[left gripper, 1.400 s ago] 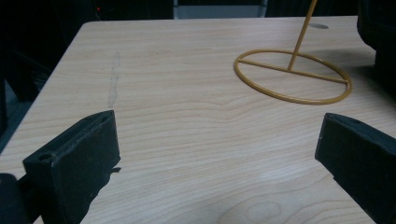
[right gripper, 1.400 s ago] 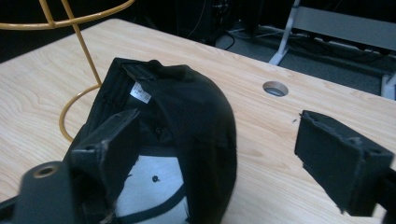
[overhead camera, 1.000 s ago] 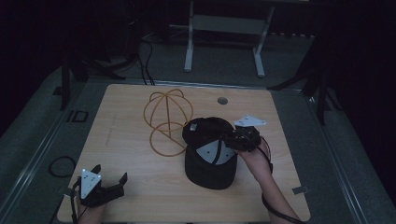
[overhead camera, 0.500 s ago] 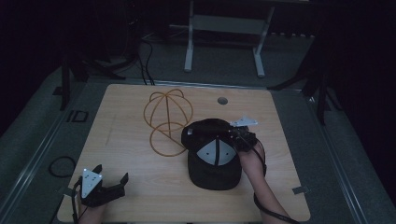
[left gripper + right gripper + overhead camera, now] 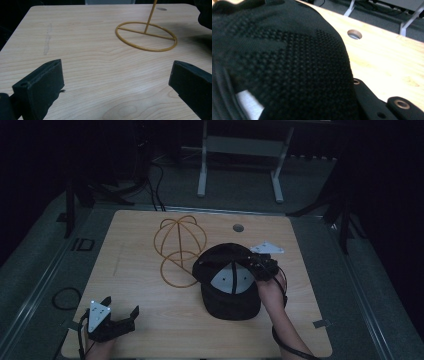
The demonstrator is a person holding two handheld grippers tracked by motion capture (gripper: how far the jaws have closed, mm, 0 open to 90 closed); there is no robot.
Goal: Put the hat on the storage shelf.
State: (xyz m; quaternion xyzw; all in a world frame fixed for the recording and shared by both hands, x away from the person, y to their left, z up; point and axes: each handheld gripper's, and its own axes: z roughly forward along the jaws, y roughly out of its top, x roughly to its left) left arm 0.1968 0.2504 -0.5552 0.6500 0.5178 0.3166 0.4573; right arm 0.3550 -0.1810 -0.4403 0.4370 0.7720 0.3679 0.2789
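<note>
A black cap (image 5: pixel 230 280) with a grey front panel lies right of the table's middle, its brim towards the near edge. My right gripper (image 5: pixel 252 265) is shut on the right side of its crown. In the right gripper view the cap's black mesh (image 5: pixel 287 62) hides the jaws' tips. A gold wire hat stand (image 5: pixel 177 247) stands just left of the cap, its ring base (image 5: pixel 146 40) flat on the wood. My left gripper (image 5: pixel 121 307) rests at the table's near left corner, open, with bare wood between its jaws (image 5: pixel 115 82).
The wooden table (image 5: pixel 150 320) has a round cable hole (image 5: pixel 238 227) near its far edge, behind the cap. Dark floor, cables and a white frame (image 5: pixel 240 150) lie beyond the table. Bare wood spans the left half and the near middle.
My right gripper has closed on the cap's crown, and the cap has shifted slightly on the table. My left gripper has kept still.
</note>
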